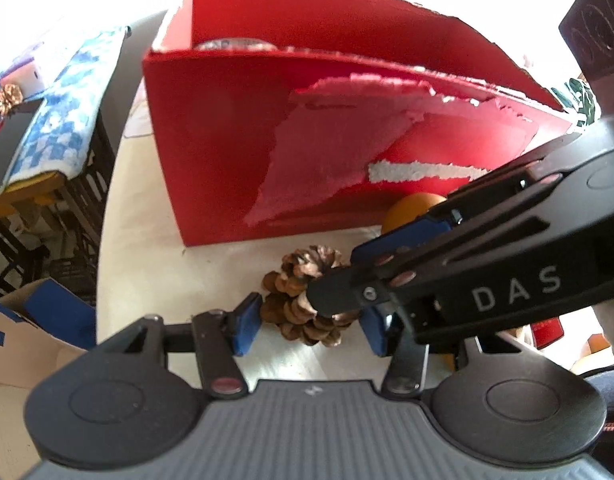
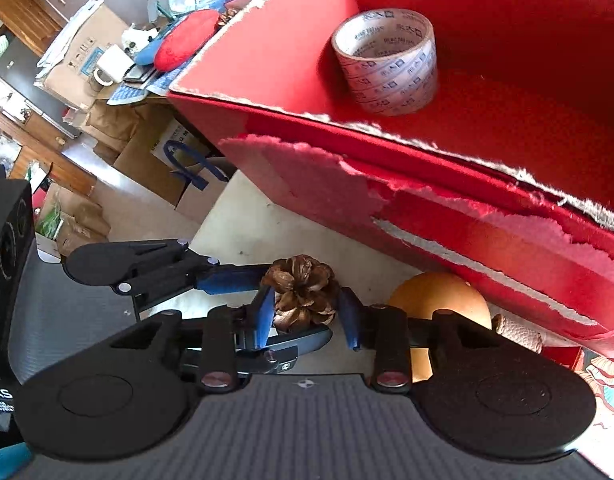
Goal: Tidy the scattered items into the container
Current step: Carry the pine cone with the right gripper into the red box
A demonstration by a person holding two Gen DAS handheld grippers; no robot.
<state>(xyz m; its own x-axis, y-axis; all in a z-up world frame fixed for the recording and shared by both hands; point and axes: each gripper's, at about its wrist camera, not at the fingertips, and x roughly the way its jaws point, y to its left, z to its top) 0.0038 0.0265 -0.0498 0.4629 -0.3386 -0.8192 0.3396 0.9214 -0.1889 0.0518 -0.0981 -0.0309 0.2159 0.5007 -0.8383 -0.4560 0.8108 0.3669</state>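
Observation:
A brown pine cone (image 1: 303,296) lies on the white table just in front of the torn red box (image 1: 227,140). My left gripper (image 1: 311,326) is open with its blue pads on either side of the cone. My right gripper (image 2: 307,314) comes in from the right and its blue pads press the same cone (image 2: 303,290). The right gripper shows in the left wrist view (image 1: 347,276) crossing over the cone. A roll of clear tape (image 2: 387,62) stands inside the red box (image 2: 507,220). An orange ball (image 2: 439,296) rests against the box's front wall.
The table's left edge (image 1: 103,220) drops to a cluttered floor with cardboard boxes (image 2: 155,152) and a black crate (image 1: 83,184) under a blue checked cloth (image 1: 63,112). A beige leather item (image 2: 519,334) lies right of the orange ball.

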